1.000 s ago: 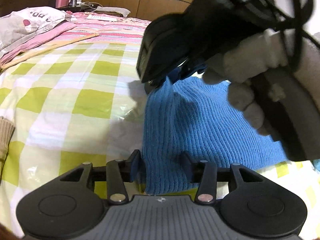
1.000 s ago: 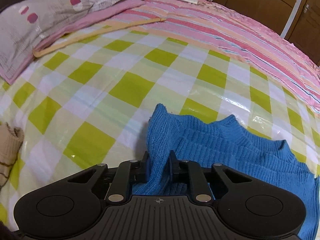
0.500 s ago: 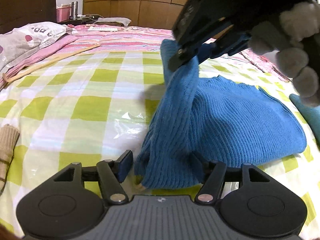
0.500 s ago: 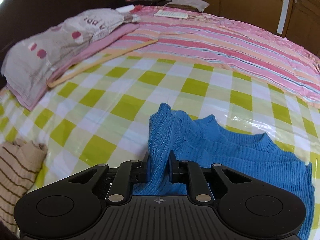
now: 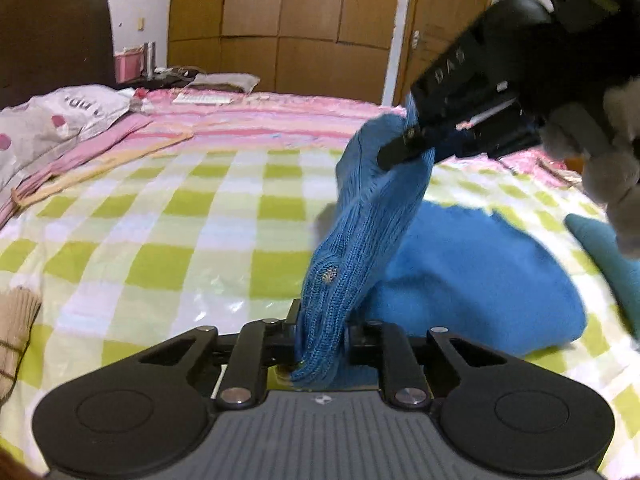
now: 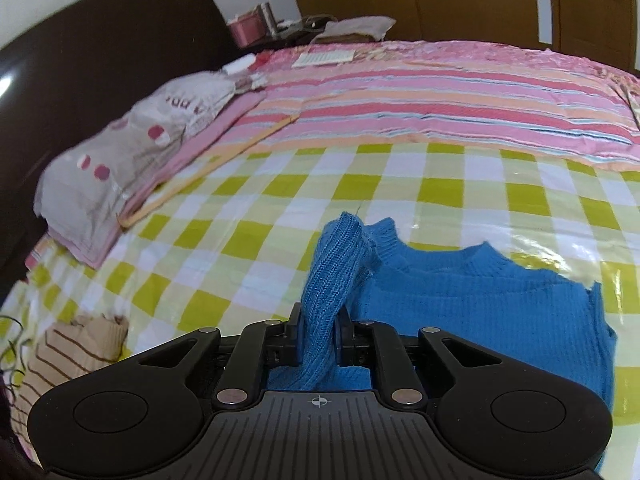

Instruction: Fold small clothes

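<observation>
Pinching the blue sweater, the left hand-held gripper just closed; right hand-held gripper clamps its sleeve

A blue ribbed sweater lies on a green-and-white checked sheet; pink striped bedding fills the upper frame.

Both grippers clamped, raised
</observation>
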